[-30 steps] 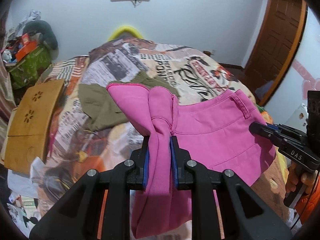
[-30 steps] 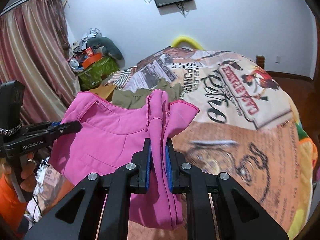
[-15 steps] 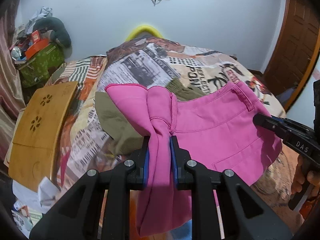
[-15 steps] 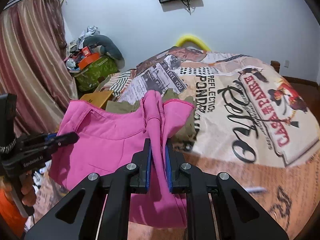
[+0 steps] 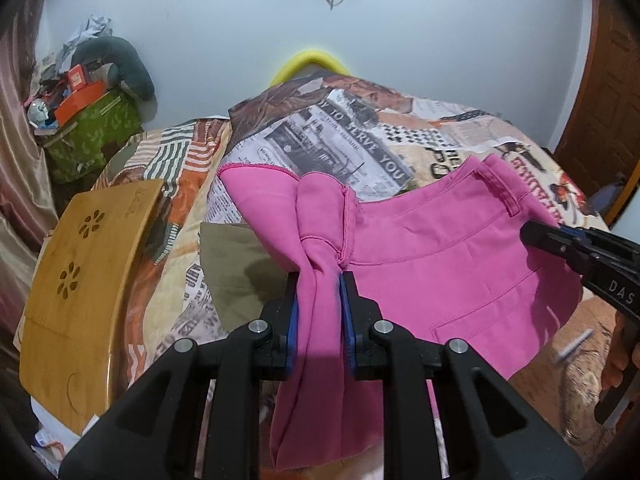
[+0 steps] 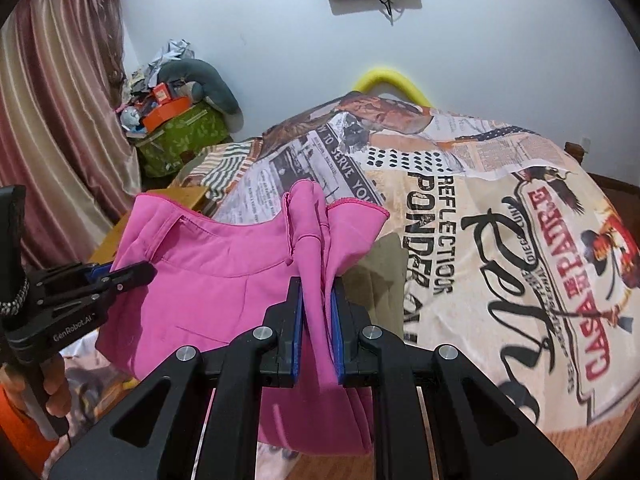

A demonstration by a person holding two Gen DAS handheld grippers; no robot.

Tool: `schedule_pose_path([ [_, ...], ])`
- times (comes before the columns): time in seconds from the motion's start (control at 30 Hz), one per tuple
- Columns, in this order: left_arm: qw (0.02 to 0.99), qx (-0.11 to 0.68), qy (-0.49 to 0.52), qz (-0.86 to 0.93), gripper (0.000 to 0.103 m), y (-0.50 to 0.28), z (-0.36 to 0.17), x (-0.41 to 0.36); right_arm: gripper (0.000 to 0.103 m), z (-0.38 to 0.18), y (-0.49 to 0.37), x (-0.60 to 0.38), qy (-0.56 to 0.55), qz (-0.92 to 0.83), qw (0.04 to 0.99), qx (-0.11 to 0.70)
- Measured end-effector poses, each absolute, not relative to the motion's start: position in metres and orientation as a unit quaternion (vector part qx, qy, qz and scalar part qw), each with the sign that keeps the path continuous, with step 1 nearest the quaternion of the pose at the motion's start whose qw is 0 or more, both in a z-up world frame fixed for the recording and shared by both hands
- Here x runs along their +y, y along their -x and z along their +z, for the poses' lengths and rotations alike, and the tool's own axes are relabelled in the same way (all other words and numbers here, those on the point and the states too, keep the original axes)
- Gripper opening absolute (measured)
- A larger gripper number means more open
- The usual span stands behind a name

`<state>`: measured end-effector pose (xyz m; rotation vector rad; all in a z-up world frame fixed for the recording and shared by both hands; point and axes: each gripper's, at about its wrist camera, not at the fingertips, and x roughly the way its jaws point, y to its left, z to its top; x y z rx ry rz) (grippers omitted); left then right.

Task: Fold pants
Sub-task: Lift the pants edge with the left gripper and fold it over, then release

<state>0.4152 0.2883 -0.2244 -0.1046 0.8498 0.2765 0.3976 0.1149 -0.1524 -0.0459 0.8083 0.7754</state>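
The pink pants (image 5: pixel 440 256) hang in the air above the bed, stretched between both grippers. My left gripper (image 5: pixel 319 284) is shut on a bunched corner of the pink fabric. It also shows at the left of the right wrist view (image 6: pixel 136 270). My right gripper (image 6: pixel 317 288) is shut on the other bunched corner of the pink pants (image 6: pixel 208 276). It also shows at the right of the left wrist view (image 5: pixel 536 236), clamped on the waistband near a belt loop. The lower part of the pants hangs below the jaws.
The bed carries a newspaper-print cover (image 6: pixel 500 240). An olive-green garment (image 5: pixel 236 268) lies on it under the pants. A wooden lap tray (image 5: pixel 80 280) sits at the bed's left edge. A cluttered green box (image 5: pixel 92 128) stands by the wall. A brown door (image 5: pixel 604 100) is at right.
Both grippers have carried the pink pants forward and higher over the bed, toward the far wall. The grips on the fabric have not changed.
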Motion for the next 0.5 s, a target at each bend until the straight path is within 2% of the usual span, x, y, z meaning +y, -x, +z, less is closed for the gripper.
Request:
schedule_pose_path([
  [0.3, 0.876, 0.456, 0.082, 0.136, 0.02, -0.45, -0.274, 0.317, 0.011, -0.183, -0.421, 0.137, 0.047, 0.353, 0.843, 0.402],
  [0.4, 0.869, 0.466, 0.108, 0.124, 0.031, -0.446, -0.286, 0.328, 0.014, -0.188, -0.422, 0.136, 0.059, 0.356, 0.84, 0.407],
  [0.43, 0.869, 0.464, 0.115, 0.125, 0.039, -0.443, -0.288, 0.332, 0.016, -0.188, -0.42, 0.134, 0.065, 0.358, 0.838, 0.407],
  [0.5, 0.871, 0.459, 0.125, 0.127, 0.044, -0.433, -0.288, 0.338, 0.018, -0.187, -0.416, 0.129, 0.078, 0.355, 0.84, 0.402],
])
